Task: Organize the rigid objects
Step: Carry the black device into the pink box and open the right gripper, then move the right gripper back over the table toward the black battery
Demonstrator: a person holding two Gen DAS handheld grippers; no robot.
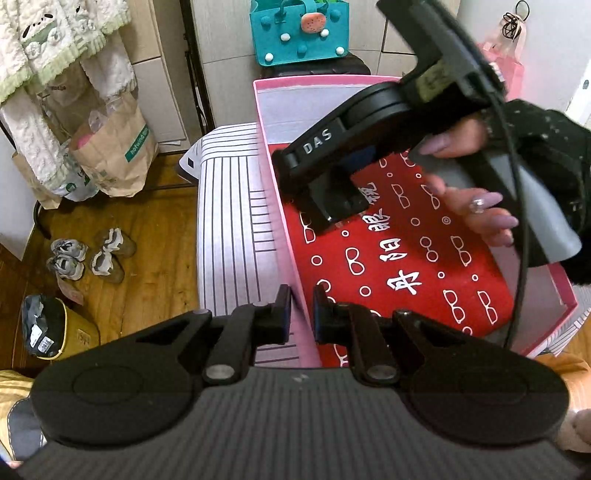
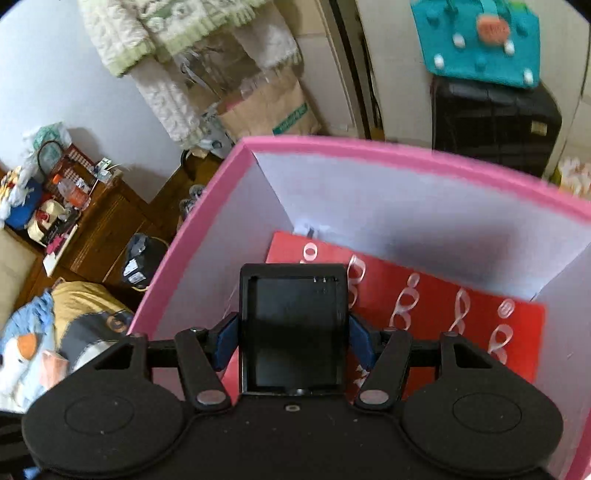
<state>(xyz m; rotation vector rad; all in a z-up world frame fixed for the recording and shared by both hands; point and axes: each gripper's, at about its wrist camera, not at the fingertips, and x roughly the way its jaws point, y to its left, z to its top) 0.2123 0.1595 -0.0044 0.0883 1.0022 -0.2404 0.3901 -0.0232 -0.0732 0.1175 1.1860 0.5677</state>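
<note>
A pink box [image 1: 269, 155] with white inner walls stands open on a striped surface. A red flat pouch [image 1: 399, 266] printed with white glasses lies on its floor. My left gripper [image 1: 301, 312] sits at the box's near left side, its jaws nearly together with the pink wall between them. My right gripper [image 2: 293, 332] reaches down inside the box [image 2: 369, 147], its blue pads pressed on both sides of a black rectangular cradle [image 2: 293, 314] with a recessed middle. In the left wrist view that cradle [image 1: 334, 201] hangs just above the pouch's far end. A hand [image 1: 476, 210] holds the right gripper.
The box rests on a white striped surface [image 1: 229, 221]. Behind it are a teal felt bag [image 1: 299, 29] and a black suitcase [image 2: 495, 122]. Paper bags [image 1: 110, 147] and shoes [image 1: 88, 254] stand on the wooden floor to the left.
</note>
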